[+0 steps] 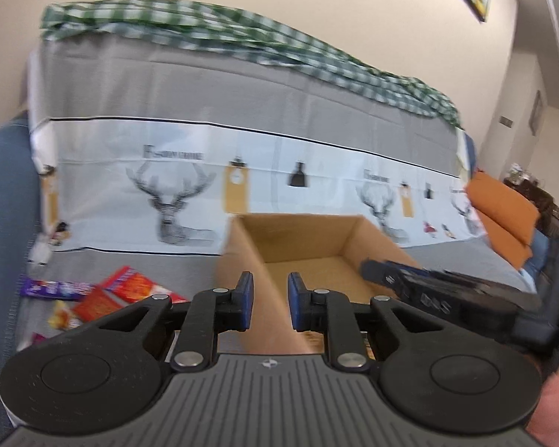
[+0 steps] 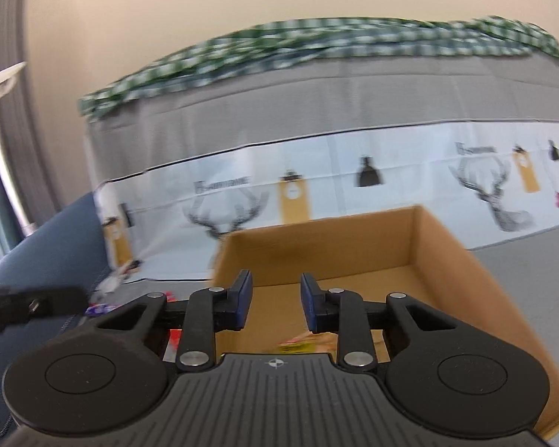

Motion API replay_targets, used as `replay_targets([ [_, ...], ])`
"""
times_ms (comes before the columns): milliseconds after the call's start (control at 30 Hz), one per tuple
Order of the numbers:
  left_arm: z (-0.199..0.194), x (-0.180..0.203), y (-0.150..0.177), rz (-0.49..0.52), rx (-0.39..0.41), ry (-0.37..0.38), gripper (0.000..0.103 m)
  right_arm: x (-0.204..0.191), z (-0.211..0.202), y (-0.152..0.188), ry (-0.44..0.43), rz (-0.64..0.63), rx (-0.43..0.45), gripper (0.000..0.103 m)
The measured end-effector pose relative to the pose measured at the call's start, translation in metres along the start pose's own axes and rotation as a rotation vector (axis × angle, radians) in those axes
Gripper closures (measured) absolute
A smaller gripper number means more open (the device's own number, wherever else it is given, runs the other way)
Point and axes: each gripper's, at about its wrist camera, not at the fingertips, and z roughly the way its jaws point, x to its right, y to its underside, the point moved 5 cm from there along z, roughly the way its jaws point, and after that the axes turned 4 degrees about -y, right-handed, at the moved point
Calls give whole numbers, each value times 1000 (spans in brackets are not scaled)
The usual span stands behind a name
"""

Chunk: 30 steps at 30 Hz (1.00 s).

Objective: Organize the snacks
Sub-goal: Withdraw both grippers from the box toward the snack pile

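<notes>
Left wrist view, left gripper (image 1: 270,300) spread over cardboard box (image 1: 298,232), snack packets (image 1: 108,294) beside it, right gripper (image 2: 275,300) spread, gripping nothing.

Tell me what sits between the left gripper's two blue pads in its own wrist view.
Left wrist view: the near left wall of the open brown cardboard box runs through the gap of the left gripper, whose pads appear apart from it.

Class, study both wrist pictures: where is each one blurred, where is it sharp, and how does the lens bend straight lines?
Left wrist view: the left gripper is sharp, while the snack packets and cardboard box are smeared; the sofa cover's black stripe bows. Right wrist view: the right gripper is crisp, the checked cloth streaks, and dark corners vignette the frame.
</notes>
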Motion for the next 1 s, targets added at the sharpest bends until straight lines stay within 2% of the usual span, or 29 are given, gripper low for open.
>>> replay_targets([
  [100,2,-42,12,-112,-14,-51,82,-26,3,5,-40,-33,-7,73],
  [167,8,-68,21,-196,-78,-131,82,-42,8,8,-65,-52,-19,73],
  [200,8,-79,21,-232,-78,-157,82,-50,10,9,-76,-62,-23,73],
  [300,11,-104,25,-338,-87,-167,82,-71,17,14,-112,-89,-35,73],
  [467,28,-135,49,-381,-147,-238,82,-101,29,27,-166,-132,-52,73],
  [667,30,-173,52,-531,-146,-273,82,-129,46,47,-214,-170,-85,73],
  [867,34,-199,62,-682,-170,-296,82,-144,67,62,-253,-137,-113,73],
  [1000,39,-198,63,-659,-180,-305,82,-155,85,76,-258,-131,-152,71],
])
